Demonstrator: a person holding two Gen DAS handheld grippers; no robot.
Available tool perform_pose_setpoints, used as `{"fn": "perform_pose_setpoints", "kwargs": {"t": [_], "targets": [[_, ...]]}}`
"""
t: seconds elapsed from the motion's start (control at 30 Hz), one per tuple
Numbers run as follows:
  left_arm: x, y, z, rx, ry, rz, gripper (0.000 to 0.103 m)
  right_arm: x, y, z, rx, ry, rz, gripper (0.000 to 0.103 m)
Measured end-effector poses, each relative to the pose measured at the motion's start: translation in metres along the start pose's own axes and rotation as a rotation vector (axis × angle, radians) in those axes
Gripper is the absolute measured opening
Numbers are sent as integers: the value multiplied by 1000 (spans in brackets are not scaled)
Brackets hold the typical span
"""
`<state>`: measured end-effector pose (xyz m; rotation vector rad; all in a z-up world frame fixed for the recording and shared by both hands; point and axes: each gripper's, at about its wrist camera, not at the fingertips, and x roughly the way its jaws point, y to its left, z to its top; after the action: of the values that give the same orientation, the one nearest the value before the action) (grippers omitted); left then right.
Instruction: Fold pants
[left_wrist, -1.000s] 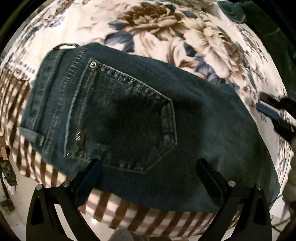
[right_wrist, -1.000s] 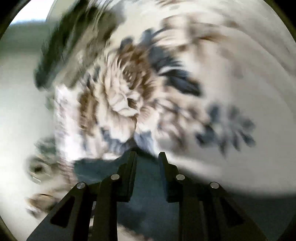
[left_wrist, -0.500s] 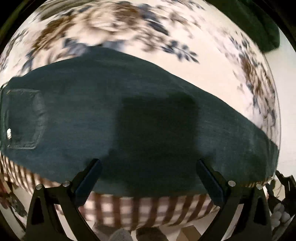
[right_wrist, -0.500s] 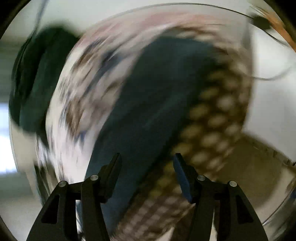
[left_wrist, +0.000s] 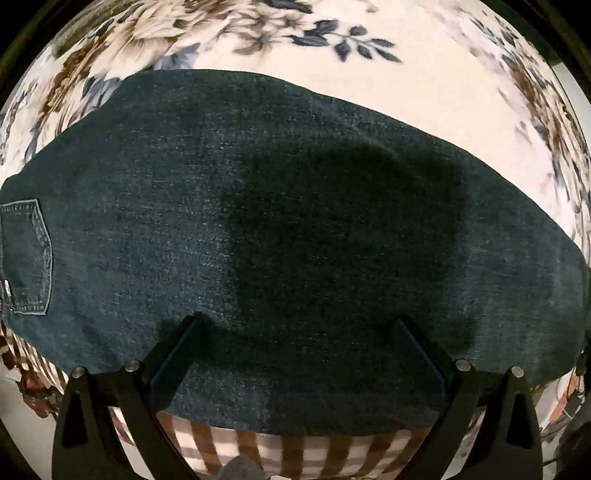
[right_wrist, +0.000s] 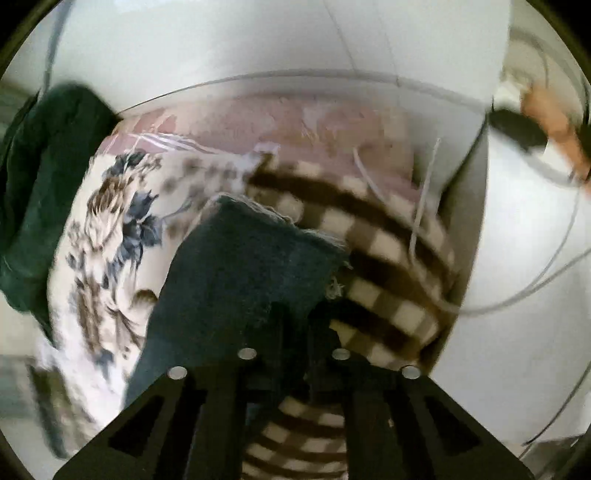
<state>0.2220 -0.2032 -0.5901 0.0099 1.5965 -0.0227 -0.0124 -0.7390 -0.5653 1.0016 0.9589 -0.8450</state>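
Floral bedding (left_wrist: 436, 88) in cream, brown and blue is covering the work surface, with a brown-and-white checked blanket (left_wrist: 295, 452) lying along its near edge. Dark blue denim pants (left_wrist: 280, 229) are lying flat across both fabrics, spanning nearly the whole left wrist view; a stitched back pocket (left_wrist: 27, 258) is showing at the far left of that view. Left gripper (left_wrist: 295, 332) is hovering over the near part of the denim with its jaws spread wide, gripping nothing, and is casting a dark shadow on the cloth. Right gripper (right_wrist: 293, 321) is sitting with its jaws drawn close together on the frayed leg end (right_wrist: 258, 258) of the pants, pinching the denim near its right edge. Beyond it, the checked blanket (right_wrist: 388, 258) is draping over the bed edge, a dark green cloth (right_wrist: 48, 184) is lying at the left, and thin white cables (right_wrist: 424, 206) are trailing before a pale wall (right_wrist: 258, 44).
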Motion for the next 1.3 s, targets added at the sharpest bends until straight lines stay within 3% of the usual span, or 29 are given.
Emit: {"fn": "perform_pose_setpoints", "kwargs": {"t": [0.1, 0.17, 0.23, 0.27, 0.33, 0.43, 0.57, 0.63, 0.9, 0.97, 1.0, 1.2, 1.3], "targets": [[4, -9, 8, 6, 9, 3, 103, -16, 4, -7, -29, -38, -50, 8], [5, -11, 9, 13, 11, 5, 103, -13, 5, -7, -17, -12, -72, 8], [9, -16, 12, 15, 10, 3, 103, -10, -7, -6, 61, 16, -41, 23], [11, -18, 14, 14, 10, -1, 103, -6, -17, -4, 123, 54, 28, 27], [13, -15, 17, 9, 5, -9, 103, -6, -37, -5, 233, 97, 178, 53], [13, -10, 15, 2, -21, -19, 103, -5, -52, -13, 298, 106, 349, 59], [13, -4, -7, 0, -60, -20, 103, 25, -42, -20, 287, 167, 421, 59], [14, -4, -8, 0, -65, -22, 103, 26, -37, -22, 299, 89, 470, 48], [7, -6, -18, -5, -75, -15, 103, 60, -26, -27, 379, 62, 553, 49], [7, -11, -15, -7, -84, -13, 103, 53, -22, -27, 345, 47, 522, 29], [7, -13, -16, -8, -91, -11, 103, 46, -17, -28, 309, 32, 494, 10], [4, -14, -16, -2, -71, -30, 103, -19, 32, -32, 124, -84, 431, 9], [-11, 3, -13, -26, -82, -109, 103, -68, 81, -46, -39, -153, 421, 9]]}}
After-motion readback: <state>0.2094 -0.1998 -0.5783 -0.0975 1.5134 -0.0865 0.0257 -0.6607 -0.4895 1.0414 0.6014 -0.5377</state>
